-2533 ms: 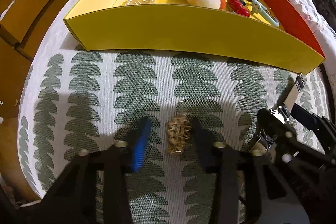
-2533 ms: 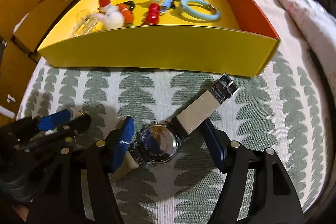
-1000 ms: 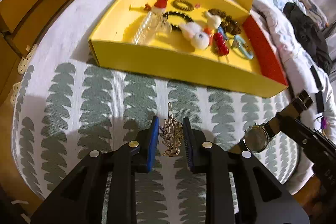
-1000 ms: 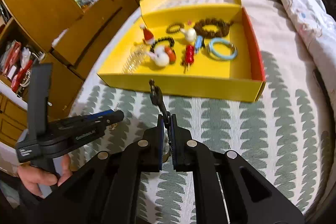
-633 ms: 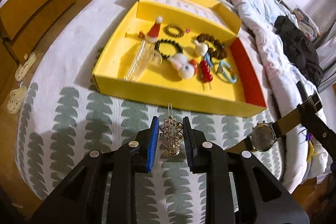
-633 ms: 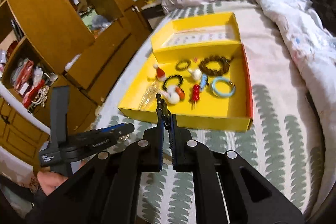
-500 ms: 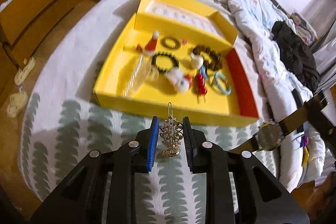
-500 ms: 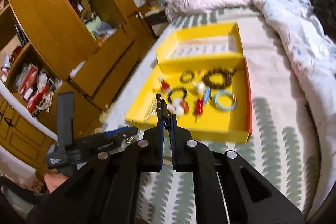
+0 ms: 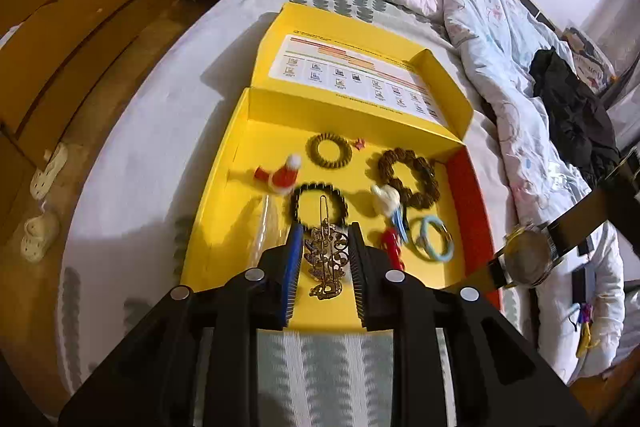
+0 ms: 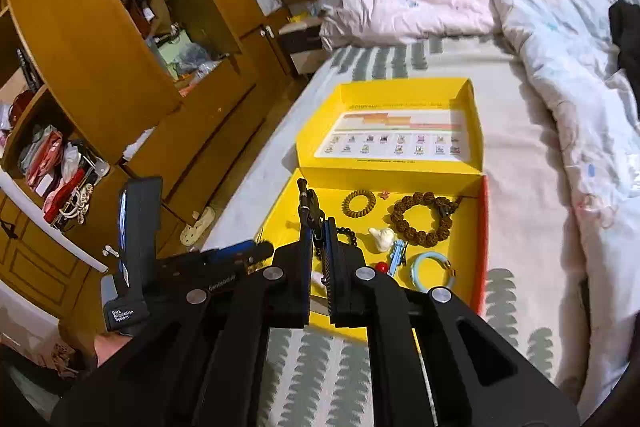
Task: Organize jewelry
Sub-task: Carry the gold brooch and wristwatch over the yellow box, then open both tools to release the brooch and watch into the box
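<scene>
Two grippers hang above the yellow box point(image 9: 212, 211) lying open on the leaf-patterned bedspread point(image 9: 320, 379). The left gripper point(image 9: 325, 259) pinches a gold filigree brooch point(image 9: 326, 259) between its pads, the pin pointing toward 12 o'clock over the black bead bracelet point(image 9: 318, 205). The right gripper point(image 10: 318, 247) has its jaws pressed on the band of a wristwatch point(image 9: 528, 261), whose round case shows at 3 o'clock in the left wrist view, beyond the box's red wall. Inside the box lie a brown coil hair tie point(image 9: 329, 151), a brown bead bracelet point(image 9: 409, 179), a Santa hat clip point(image 9: 282, 177), a light blue ring point(image 9: 432, 243) and red beads point(image 9: 391, 247).
</scene>
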`<state>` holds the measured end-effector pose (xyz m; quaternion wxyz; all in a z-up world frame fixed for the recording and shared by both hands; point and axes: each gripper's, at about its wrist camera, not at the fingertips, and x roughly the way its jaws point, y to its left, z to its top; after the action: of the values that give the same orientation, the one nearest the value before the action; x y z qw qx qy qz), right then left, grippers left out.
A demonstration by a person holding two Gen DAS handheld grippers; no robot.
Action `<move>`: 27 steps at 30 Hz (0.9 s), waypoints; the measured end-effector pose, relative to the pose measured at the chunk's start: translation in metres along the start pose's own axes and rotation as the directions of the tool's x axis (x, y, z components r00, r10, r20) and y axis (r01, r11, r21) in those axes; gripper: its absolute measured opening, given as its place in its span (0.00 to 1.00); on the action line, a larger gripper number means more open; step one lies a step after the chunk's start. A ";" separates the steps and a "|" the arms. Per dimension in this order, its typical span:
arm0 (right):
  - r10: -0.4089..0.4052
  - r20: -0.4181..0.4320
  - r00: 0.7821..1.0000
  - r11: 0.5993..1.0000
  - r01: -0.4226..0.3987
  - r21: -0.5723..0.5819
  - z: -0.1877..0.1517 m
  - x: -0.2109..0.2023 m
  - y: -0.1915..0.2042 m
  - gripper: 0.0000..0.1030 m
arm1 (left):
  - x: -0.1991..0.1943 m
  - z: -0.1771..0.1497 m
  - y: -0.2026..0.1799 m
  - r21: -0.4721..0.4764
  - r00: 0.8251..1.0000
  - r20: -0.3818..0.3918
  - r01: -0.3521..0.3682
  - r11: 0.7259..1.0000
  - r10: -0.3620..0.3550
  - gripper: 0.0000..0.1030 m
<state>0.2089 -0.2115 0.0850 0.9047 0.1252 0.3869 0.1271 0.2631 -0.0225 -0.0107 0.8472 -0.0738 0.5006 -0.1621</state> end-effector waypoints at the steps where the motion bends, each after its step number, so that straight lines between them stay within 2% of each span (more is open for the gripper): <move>1: -0.002 -0.011 1.000 1.000 0.002 0.002 0.002 0.011 -0.005 0.07 | 0.005 0.003 0.001 0.001 1.000 -0.007 0.002 1.000 -0.002 0.23; 9: 0.007 -0.112 0.994 1.000 -0.004 0.022 0.005 0.089 -0.044 0.07 | 0.065 0.027 -0.006 0.028 0.998 -0.064 0.012 1.000 -0.010 0.23; 13: -0.001 -0.142 0.990 0.999 0.007 0.041 0.006 0.114 -0.066 0.07 | 0.087 0.031 -0.015 0.043 0.996 -0.085 0.014 0.999 -0.010 0.23; 22: -0.014 -0.209 0.978 0.997 0.030 0.072 -0.002 0.157 -0.103 0.07 | 0.122 0.036 -0.021 0.053 0.992 -0.112 -0.049 0.997 0.055 0.23; 27: -0.021 -0.212 0.977 0.996 0.038 0.078 -0.008 0.162 -0.112 0.15 | 0.130 0.032 -0.017 0.044 0.989 -0.122 -0.079 0.996 0.084 0.23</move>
<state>0.3268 -0.2623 -0.0651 0.8544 0.1421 0.4875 0.1103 0.3455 -0.0849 -0.0972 0.8216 -0.0265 0.5516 -0.1415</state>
